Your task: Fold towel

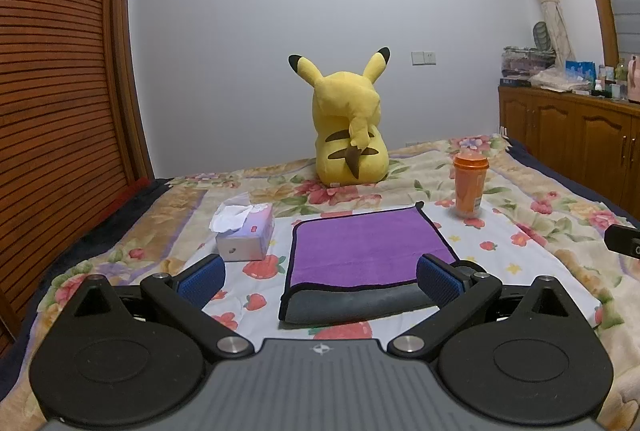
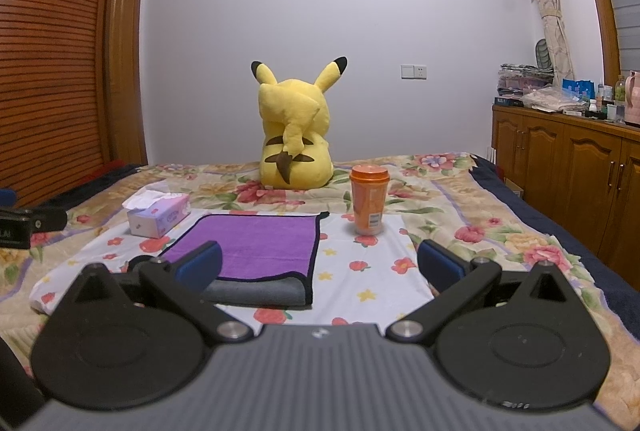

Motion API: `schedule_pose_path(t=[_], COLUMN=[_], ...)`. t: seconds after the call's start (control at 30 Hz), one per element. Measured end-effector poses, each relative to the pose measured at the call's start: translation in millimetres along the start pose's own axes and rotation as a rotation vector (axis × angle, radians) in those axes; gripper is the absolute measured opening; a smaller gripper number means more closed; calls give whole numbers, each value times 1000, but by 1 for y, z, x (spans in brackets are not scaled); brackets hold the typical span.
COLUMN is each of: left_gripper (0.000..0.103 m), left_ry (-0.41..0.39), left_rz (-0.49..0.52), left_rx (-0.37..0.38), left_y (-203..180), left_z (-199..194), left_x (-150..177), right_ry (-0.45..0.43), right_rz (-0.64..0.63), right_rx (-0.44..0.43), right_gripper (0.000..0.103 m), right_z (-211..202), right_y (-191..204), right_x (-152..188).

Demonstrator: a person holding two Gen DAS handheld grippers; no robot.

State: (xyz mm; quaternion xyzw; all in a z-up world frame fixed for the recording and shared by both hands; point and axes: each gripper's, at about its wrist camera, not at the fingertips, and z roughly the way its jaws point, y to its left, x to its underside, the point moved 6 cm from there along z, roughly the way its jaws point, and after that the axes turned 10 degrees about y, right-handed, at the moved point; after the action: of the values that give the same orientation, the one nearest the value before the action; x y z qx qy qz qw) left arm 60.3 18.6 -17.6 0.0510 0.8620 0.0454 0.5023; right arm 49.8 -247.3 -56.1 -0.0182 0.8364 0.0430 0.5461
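Note:
A purple towel (image 1: 360, 243) with a black edge lies flat on the bed, its near edge turned over to show the grey underside (image 1: 352, 305). It also shows in the right wrist view (image 2: 256, 243). My left gripper (image 1: 320, 281) is open and empty, hovering just in front of the towel's near edge. My right gripper (image 2: 320, 267) is open and empty, with the towel's near right corner (image 2: 304, 291) between its fingers, closer to the left one. Neither gripper touches the towel.
A tissue box (image 1: 246, 231) sits left of the towel. An orange lidded cup (image 1: 470, 185) stands at its far right. A yellow plush toy (image 1: 348, 127) sits farther back on the floral bedspread (image 1: 560, 231). Wooden cabinets (image 2: 568, 167) stand to the right, a slatted wardrobe (image 1: 52, 71) to the left.

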Motion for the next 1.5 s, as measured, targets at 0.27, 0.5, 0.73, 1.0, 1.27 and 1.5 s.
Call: schedule_pose_path(t=[0.27,0.5,0.73,1.0,1.27,1.5], left_gripper=[103,103,103,103,103,103], left_ry=[3,27,61,90,118,135], left_rz=[1,0,7,22,20,24], left_rx=[-3,13,31,41,49,50], left_y=[-2,-3,-2,4,13,22], left_z=[3,12,30,55,80,108], left_x=[3,7,9,7,5,-1], right_ry=[2,31,79,136,172,195], right_rz=[1,4,-13,-7,-26,-42], right_rx=[2,10,1,-20,-28,-43], right_gripper=[103,103,103,103,103,103], right_z=[0,6,20,41,64,83], right_y=[-2,-5,4,6,10,15], right_x=[2,9,14,12,9,0])
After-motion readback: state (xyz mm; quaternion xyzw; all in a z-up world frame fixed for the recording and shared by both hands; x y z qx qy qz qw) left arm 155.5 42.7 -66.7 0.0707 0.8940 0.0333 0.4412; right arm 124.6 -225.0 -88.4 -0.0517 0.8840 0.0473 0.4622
